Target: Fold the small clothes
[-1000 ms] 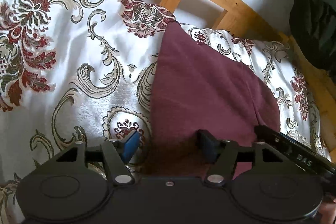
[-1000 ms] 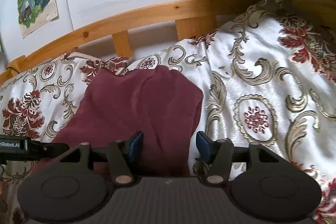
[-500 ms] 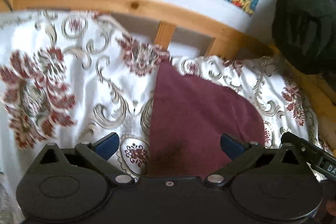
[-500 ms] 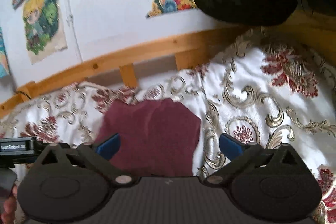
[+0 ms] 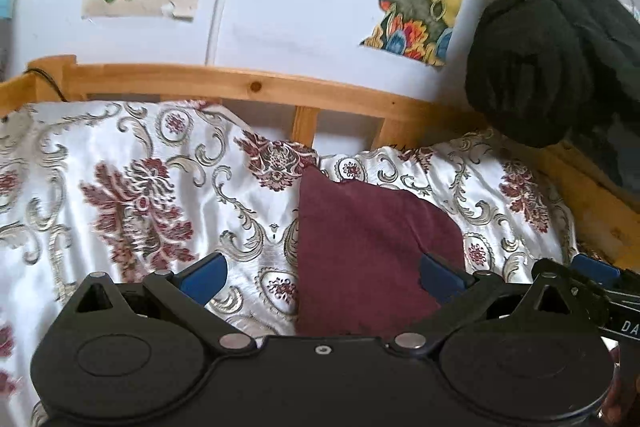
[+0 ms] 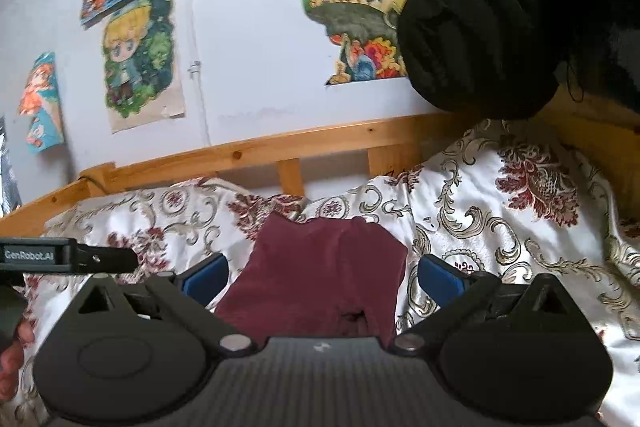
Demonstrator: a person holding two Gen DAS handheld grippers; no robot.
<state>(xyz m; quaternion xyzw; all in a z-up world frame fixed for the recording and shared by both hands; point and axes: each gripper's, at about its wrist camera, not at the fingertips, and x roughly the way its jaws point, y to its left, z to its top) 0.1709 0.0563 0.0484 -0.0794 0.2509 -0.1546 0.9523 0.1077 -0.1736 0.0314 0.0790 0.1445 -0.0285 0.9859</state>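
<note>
Left gripper [image 5: 322, 275]: jaws wide apart after just opening, nothing between the blue pads. Right gripper [image 6: 322, 275]: likewise wide apart after just opening, empty. The maroon garment [image 5: 368, 243] lies folded flat on the bedspread [image 5: 132, 195], ahead of both grippers and touching neither. The right view alone shows its notched near edge and a hand [image 6: 12, 359] at the left margin. Bedspread: glossy white, red floral and scroll pattern. Pine rail [image 5: 248, 87] behind it; a black knitted bundle [image 5: 548, 43] at right; posters [image 6: 136, 59] on the wall.
</note>
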